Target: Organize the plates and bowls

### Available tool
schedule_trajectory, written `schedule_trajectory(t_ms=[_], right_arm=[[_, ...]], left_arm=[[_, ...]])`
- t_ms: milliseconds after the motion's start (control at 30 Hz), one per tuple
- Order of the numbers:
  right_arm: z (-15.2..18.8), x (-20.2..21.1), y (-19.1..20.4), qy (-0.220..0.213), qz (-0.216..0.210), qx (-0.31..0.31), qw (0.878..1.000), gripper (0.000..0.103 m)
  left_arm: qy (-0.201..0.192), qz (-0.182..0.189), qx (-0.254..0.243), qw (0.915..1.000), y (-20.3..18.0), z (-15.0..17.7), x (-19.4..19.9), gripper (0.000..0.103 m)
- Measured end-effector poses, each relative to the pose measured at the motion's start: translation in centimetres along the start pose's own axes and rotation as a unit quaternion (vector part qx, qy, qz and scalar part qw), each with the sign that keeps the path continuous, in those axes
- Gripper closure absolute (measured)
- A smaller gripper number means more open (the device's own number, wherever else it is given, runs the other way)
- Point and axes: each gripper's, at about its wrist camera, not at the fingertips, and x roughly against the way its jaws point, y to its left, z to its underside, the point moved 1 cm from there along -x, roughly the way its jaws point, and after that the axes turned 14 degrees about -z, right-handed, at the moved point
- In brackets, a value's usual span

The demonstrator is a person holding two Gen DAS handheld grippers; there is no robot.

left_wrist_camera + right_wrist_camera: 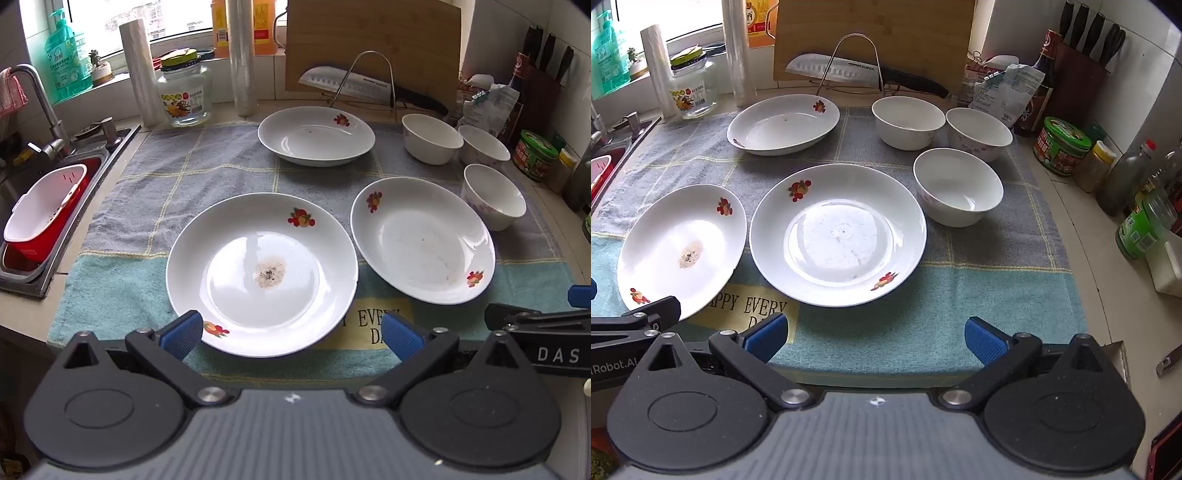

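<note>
We see both claws wide open, gripping nothing. Left claw (291, 334): stained plate (262, 273) directly ahead, near rim between its pads. Right claw (875, 338): clean plate (837, 234) just ahead, apart from pads; third plate (783, 123) beyond-left; three bowls (958, 186) beyond-right. All on the towel (923, 314).

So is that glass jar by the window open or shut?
Shut: the glass jar stands upright with its yellow-and-green lid sitting on top.
</note>
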Motion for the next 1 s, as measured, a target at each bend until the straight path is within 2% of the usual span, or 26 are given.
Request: schedule_trajectory(t_ms=[1000], right_arm=[[-0.77,0.55,0.15,-0.003,-0.002,0.001,1.000,0.000]], left_arm=[[-0.005,0.008,0.008,0.9999,0.17,-0.59,0.47,0.001]])
